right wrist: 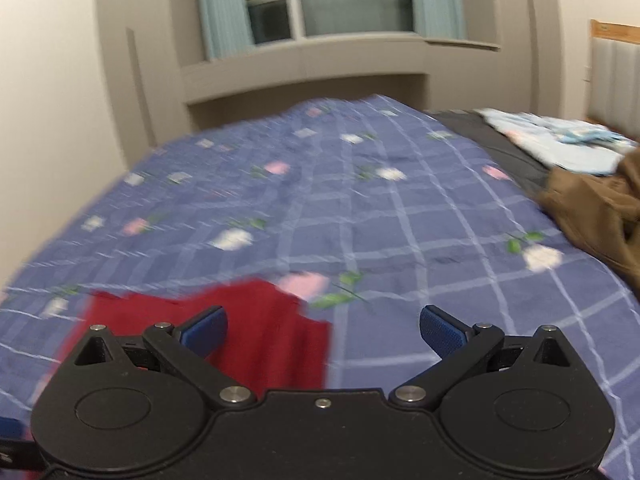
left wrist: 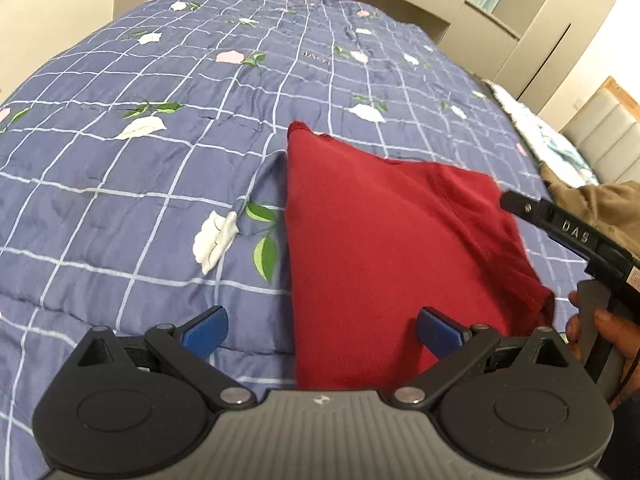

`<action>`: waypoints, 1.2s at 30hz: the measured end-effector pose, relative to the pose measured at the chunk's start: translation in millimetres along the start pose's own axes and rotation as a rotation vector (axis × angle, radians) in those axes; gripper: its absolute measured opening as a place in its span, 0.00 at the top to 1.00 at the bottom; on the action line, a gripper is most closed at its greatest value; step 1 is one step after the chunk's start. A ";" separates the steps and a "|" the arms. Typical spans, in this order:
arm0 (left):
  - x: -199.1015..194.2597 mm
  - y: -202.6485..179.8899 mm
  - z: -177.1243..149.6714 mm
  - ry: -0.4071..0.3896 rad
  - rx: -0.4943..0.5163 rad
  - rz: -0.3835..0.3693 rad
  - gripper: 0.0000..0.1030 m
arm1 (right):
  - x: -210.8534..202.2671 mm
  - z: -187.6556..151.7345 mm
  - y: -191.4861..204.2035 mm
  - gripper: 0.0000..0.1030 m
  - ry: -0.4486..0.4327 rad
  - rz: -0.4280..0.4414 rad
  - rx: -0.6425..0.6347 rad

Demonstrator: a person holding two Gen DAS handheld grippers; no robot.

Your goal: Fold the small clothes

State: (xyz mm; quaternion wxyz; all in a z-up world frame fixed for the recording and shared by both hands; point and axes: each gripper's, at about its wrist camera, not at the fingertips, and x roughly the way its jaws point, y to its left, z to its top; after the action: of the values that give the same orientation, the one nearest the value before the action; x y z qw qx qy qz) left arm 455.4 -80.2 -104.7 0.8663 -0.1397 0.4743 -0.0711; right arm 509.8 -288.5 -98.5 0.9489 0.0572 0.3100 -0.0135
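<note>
A folded red garment (left wrist: 384,240) lies on the blue checked flowered bedspread (left wrist: 140,184). My left gripper (left wrist: 322,332) hovers over its near edge, open, with nothing between the blue pads. The right gripper's black body enters the left wrist view from the right, over the garment's right edge, held by a hand (left wrist: 600,332). In the blurred right wrist view my right gripper (right wrist: 324,330) stands wide open above the red garment (right wrist: 256,332) and the bedspread (right wrist: 400,240), holding nothing.
A crumpled brown garment (right wrist: 596,208) lies at the bed's right side, with light blue patterned cloth (right wrist: 560,140) behind it. Beige built-in cabinets (right wrist: 304,68) and a window with teal curtains (right wrist: 224,8) stand beyond the bed. A padded headboard (right wrist: 616,80) is at the far right.
</note>
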 end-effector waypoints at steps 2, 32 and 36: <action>7.0 1.6 -0.5 0.019 0.002 0.000 0.01 | 4.2 -9.1 -12.6 0.01 0.026 -0.027 0.009; -4.1 12.0 -48.8 0.085 0.010 -0.030 0.01 | -117.8 -118.4 -34.6 0.01 0.080 0.004 0.071; -19.2 15.3 -53.2 0.089 -0.001 -0.060 0.01 | -128.9 -107.6 -38.0 0.01 0.031 0.066 0.145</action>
State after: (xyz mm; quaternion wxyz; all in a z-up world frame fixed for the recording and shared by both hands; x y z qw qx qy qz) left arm 400.1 -70.1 -121.3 0.8417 -0.1511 0.5080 -0.1028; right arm 340.2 -315.0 -112.5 0.9373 0.1361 0.3207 -0.0035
